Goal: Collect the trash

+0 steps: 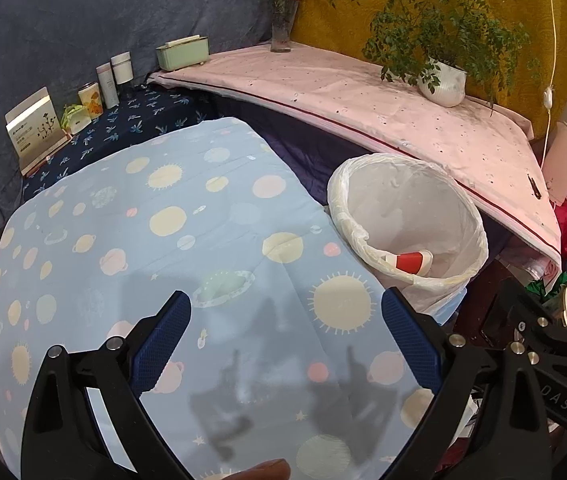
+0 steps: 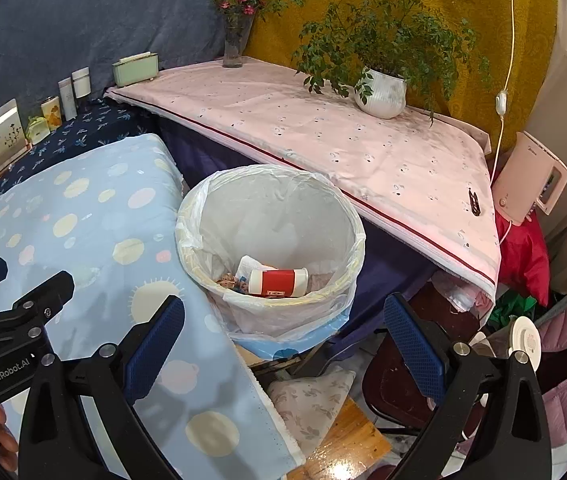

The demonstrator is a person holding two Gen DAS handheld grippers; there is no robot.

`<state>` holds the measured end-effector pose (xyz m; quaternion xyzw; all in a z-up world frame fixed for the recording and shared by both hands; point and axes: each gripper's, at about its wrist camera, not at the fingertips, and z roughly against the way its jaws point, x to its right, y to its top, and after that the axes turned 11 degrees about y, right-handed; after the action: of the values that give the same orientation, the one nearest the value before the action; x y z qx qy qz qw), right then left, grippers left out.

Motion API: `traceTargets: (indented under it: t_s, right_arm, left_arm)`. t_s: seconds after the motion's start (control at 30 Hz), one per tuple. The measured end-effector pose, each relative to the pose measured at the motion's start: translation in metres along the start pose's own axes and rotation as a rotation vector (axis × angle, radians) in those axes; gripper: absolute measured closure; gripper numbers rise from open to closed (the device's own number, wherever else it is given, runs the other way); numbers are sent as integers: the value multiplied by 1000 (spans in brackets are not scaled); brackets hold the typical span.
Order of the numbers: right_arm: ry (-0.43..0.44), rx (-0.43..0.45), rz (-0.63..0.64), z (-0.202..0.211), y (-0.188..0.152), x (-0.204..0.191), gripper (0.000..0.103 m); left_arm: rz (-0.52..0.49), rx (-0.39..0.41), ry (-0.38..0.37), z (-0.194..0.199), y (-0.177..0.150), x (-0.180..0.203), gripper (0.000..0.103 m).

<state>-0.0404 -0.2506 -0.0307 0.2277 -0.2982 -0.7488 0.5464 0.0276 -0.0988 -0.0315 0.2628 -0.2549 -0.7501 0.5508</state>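
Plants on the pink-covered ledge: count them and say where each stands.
2. A glass vase of pink flowers stands at the ledge's far corner; a leafy potted plant in a white pot stands further right, near the hanging cord.

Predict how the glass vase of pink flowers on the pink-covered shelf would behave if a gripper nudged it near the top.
The vase looks tall and narrow with stems rising above it, so it would probably tip rather than slide. Its clear glass suggests it is smooth to grip and breakable.
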Motion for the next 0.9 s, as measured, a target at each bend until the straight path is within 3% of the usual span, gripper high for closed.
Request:
traceTargets:
  t_s: [0.9]
  right_arm:
    - [-14, 11, 1, 5, -3, 3, 7]
  left_arm:
    - [20, 25, 5, 5, -1, 4, 11]
